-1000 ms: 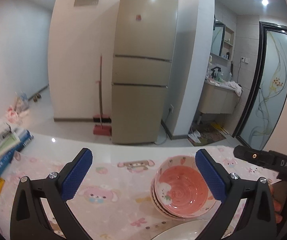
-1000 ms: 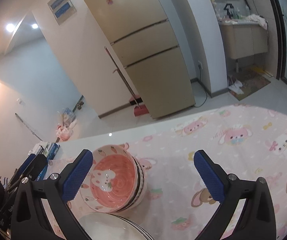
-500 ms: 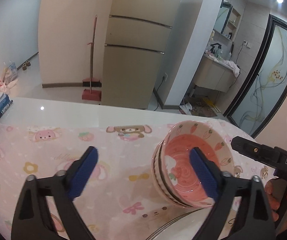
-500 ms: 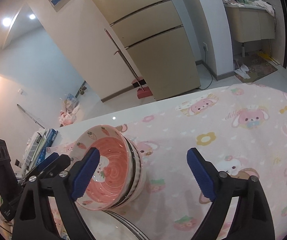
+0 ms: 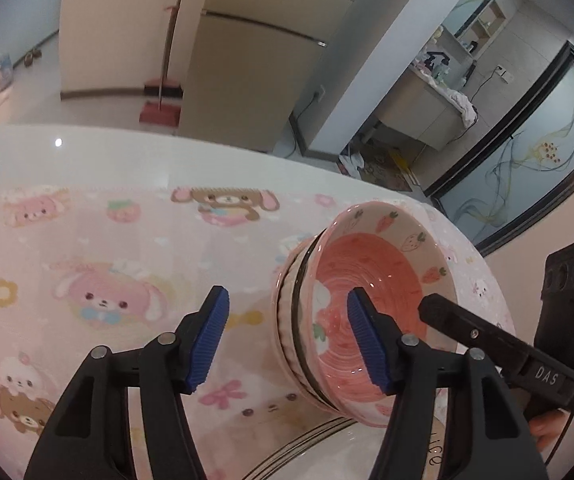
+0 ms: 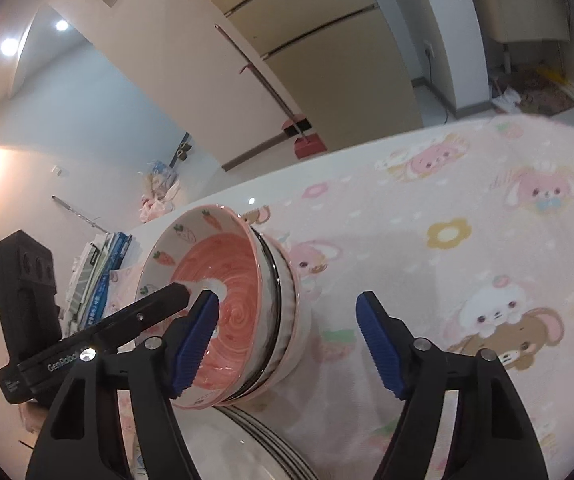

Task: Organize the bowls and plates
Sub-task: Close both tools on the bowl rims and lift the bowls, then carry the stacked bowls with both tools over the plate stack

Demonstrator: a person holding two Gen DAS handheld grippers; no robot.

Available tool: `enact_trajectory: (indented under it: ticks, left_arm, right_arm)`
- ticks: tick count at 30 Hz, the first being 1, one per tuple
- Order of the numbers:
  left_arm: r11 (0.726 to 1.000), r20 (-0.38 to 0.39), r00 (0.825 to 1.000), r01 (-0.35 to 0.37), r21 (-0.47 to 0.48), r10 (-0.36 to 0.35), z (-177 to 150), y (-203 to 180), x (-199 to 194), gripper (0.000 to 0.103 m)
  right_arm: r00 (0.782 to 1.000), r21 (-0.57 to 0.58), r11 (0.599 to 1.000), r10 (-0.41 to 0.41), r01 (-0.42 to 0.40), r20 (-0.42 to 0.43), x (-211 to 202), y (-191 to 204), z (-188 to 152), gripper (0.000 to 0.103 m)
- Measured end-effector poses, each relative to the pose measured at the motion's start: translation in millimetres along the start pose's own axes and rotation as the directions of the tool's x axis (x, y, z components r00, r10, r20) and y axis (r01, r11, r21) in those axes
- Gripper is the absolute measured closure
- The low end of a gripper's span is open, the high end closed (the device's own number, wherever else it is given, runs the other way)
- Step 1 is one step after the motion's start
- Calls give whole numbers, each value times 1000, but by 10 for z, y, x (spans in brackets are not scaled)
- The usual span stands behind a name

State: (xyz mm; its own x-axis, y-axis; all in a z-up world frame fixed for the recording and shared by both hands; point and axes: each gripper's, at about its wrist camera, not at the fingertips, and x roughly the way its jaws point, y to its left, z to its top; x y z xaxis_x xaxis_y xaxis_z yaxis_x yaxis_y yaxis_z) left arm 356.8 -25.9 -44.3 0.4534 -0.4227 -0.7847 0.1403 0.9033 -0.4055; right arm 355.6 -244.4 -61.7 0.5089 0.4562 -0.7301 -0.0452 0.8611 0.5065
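We see a stack of bowls (image 5: 371,312) at lower right of the left wrist view, on the worktop (image 5: 87,160) with its pink cartoon cloth (image 5: 99,264). The left tongs (image 5: 287,342) are released; their right pad sits inside the top bowl, their left pad outside the stack, so the near rim lies between them, not gripped. In the right wrist view the right tongs (image 6: 287,342) are also released, left pad over the top bowl's (image 6: 223,304) inside, right pad over the cloth. Plates (image 6: 255,440) lie at the lower edge, touching the stack. A fridge (image 5: 255,64) stands behind.
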Motion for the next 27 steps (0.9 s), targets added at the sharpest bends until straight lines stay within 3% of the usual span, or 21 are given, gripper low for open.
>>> enact_trajectory:
  ticks: [2,5,12,18,27]
  left_arm:
    - [1000,-33,999,-5,-4,5,-4,-14,46,61]
    - [999,-80,996,41,-29,-43,-46,4,125,61]
    - [991,-89,990,99,-95,-108,-51,82,180,56]
    - [982,-108,981,146,-117,-159,-53,103,271,57]
    - [974,-113,975,176,-140,-192,-60,120,306,52]
  right_arm:
    - [1000,24,999,21,-21,-22,51,-31,-17,32]
    - [996,59,997,57,-53,-70,153,-65,-48,38]
    - [979,143,981,151,-131,-136,359,-152,-105,52]
    - [970,200,966,194,-163,-148,455,-275,-124,54]
    - [969,211,964,194,-160,-153,534,-292,-126,60]
